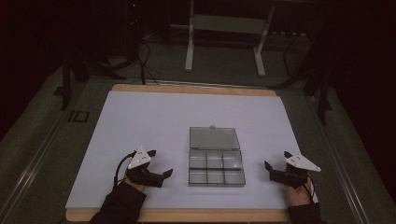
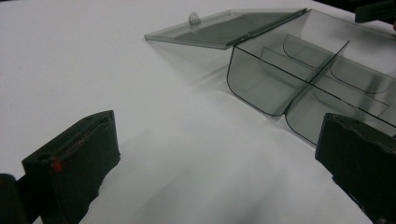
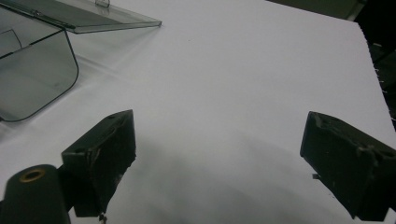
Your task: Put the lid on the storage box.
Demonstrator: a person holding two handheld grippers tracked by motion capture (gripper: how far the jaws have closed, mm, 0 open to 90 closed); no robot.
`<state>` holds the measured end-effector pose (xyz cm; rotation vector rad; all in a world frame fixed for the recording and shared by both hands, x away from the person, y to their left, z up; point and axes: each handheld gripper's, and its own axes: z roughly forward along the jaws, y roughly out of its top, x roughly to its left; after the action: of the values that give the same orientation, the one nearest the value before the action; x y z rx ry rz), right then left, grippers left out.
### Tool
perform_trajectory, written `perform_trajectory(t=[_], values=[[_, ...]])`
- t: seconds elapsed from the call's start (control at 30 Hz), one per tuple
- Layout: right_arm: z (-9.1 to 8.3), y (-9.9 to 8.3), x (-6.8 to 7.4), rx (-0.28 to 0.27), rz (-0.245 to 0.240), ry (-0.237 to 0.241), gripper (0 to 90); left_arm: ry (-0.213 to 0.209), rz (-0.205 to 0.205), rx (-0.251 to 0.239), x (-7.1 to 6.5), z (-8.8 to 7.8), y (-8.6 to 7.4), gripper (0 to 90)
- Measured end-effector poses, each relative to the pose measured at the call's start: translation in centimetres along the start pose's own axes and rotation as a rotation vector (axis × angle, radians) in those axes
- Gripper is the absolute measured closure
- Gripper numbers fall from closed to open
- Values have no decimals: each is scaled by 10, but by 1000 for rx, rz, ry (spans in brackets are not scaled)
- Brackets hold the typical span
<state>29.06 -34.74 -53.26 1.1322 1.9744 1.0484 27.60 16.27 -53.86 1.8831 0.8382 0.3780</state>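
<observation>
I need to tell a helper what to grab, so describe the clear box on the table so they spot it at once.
Start at the white sheet covering the wooden table. Near its front middle, between the two hand-held black tongs, sits a smoky transparent plastic organiser box. It has six empty compartments in two rows, and its hinged lid lies open flat behind it.

A compartment box [image 1: 216,168] sits on the sheet [image 1: 140,121] covering the bench [image 1: 187,88], its lid [image 1: 214,138] lying open behind it. Left gripper [image 1: 162,175] lies left of it, right gripper [image 1: 270,169] right, both apart from it.
</observation>
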Motion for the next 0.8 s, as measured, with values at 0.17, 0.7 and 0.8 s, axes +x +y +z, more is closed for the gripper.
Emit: perform_trajectory(t=[0.17, 0.7, 0.8], values=[[0, 0, -2, -3, 16, 5, 103, -50, 33, 49, -2, 3, 2, 9], [-1, 0, -2, -8, 31, -6, 103, -92, -65, 222, -7, 10, 47, 9], [-1, 0, -2, -6, 23, -8, 103, -76, -86, 211, -3, 14, 60, 10]])
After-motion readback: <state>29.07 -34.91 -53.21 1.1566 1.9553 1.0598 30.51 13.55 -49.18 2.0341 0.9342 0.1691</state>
